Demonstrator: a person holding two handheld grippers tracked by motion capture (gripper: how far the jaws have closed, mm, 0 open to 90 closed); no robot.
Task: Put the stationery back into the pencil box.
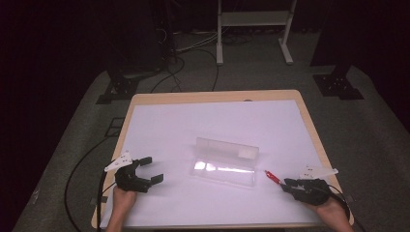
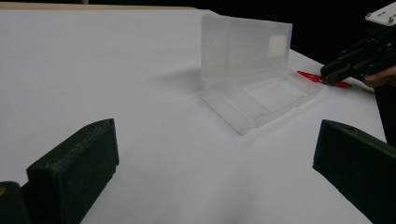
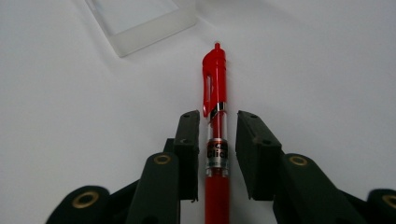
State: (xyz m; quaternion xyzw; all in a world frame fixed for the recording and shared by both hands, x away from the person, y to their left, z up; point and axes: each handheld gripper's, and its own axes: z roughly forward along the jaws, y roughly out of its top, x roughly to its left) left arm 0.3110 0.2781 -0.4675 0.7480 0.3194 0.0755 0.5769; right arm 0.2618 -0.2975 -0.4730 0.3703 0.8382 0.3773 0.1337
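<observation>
A red click pen (image 3: pixel 215 74) lies flat on the white table cover, its clip end pointing at the clear plastic case (image 1: pixel 223 168). My right gripper (image 3: pixel 218 125) straddles the pen's clear middle section, with a thin gap showing on each side, so it is open and narrow. In the high view the pen (image 1: pixel 272 177) pokes out ahead of the right gripper (image 1: pixel 288 184), just right of the case. The case (image 2: pixel 254 95) stands open with its lid upright and nothing inside. My left gripper (image 1: pixel 153 169) is wide open and holds nothing, resting left of the case.
A white sheet (image 1: pixel 212 125) covers the wooden table (image 1: pixel 309 121). The left gripper view shows the right gripper (image 2: pixel 357 63) and the pen (image 2: pixel 314 77) beyond the case. Cables and stand feet (image 1: pixel 220 58) sit on the floor behind the table.
</observation>
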